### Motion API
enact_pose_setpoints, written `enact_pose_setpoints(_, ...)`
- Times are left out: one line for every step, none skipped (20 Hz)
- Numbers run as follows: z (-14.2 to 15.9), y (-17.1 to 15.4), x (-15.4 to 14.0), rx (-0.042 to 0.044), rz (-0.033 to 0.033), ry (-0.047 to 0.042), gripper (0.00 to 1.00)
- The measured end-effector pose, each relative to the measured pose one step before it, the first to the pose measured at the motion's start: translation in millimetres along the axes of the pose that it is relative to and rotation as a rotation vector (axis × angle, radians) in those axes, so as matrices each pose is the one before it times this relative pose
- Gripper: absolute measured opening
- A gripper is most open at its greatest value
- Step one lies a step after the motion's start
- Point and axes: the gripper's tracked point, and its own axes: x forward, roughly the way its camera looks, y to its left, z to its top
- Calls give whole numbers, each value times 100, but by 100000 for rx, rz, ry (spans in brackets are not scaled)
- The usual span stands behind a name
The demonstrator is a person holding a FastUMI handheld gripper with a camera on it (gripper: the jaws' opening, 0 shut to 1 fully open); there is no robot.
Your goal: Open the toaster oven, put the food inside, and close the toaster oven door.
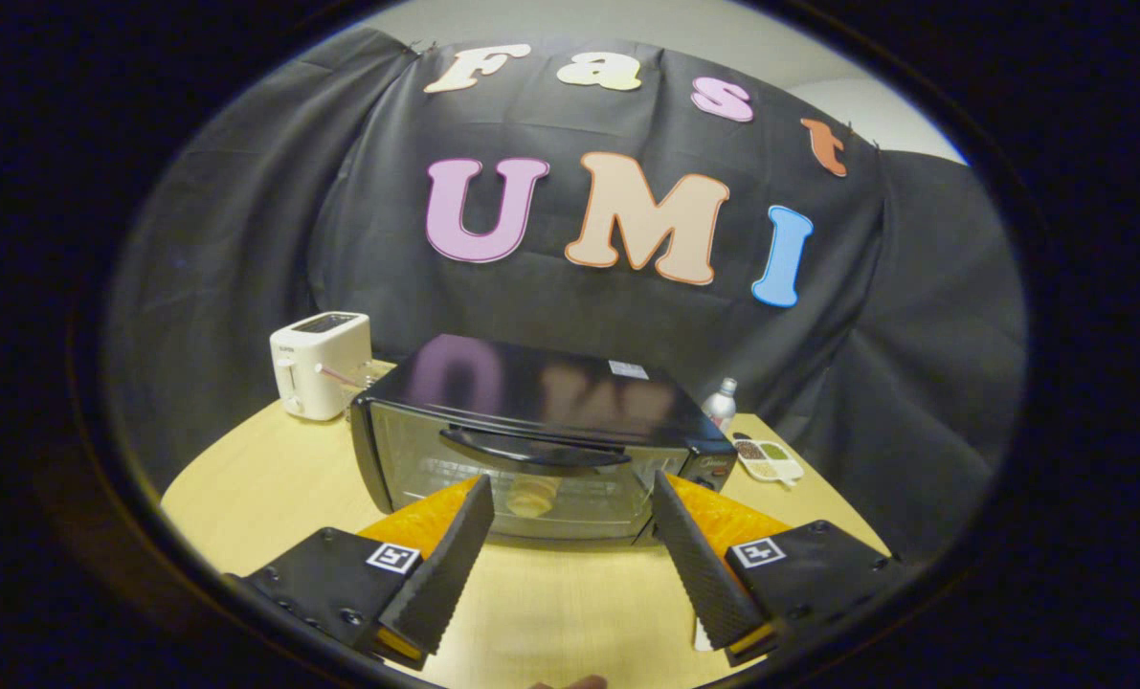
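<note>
Standing on the pale wooden table (273,478), the black toaster oven (531,431) faces the gripper (570,498) with its glass door shut and the dark handle (531,448) across the top of the door. A round piece of food (531,496) shows through the glass, inside the oven. The fingers (445,565) are spread wide apart, holding nothing, just short of the door. A white toaster (319,364) sits to the far left of the oven. To its right stand a small bottle (721,402) and a divided dish (769,461).
</note>
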Motion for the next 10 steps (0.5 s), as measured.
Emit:
enact_pose_setpoints(796, 20, -498, 1536, 585, -1353, 100)
enact_pose_setpoints(745, 42, -304, 1755, 683, -905, 100)
enact_pose_setpoints(561, -3, -315, 1930, 601, -891, 100)
enact_pose_setpoints(657, -4, -374, 1645, 272, -973, 100)
enact_pose_setpoints(524, -136, -379, 1093, 33, -636, 100)
enact_pose_setpoints(452, -168, -371, 1071, -483, -143, 100)
enact_pose_setpoints(411, -276, -335, 912, -696, -348, 100)
enact_pose_setpoints(646, -147, -322, 741, -385, -807, 100)
enact_pose_setpoints(655, -111, -277, 532, -56, -1053, 100)
enact_pose_setpoints(595, 21, -220, 276, 85, -1052, 100)
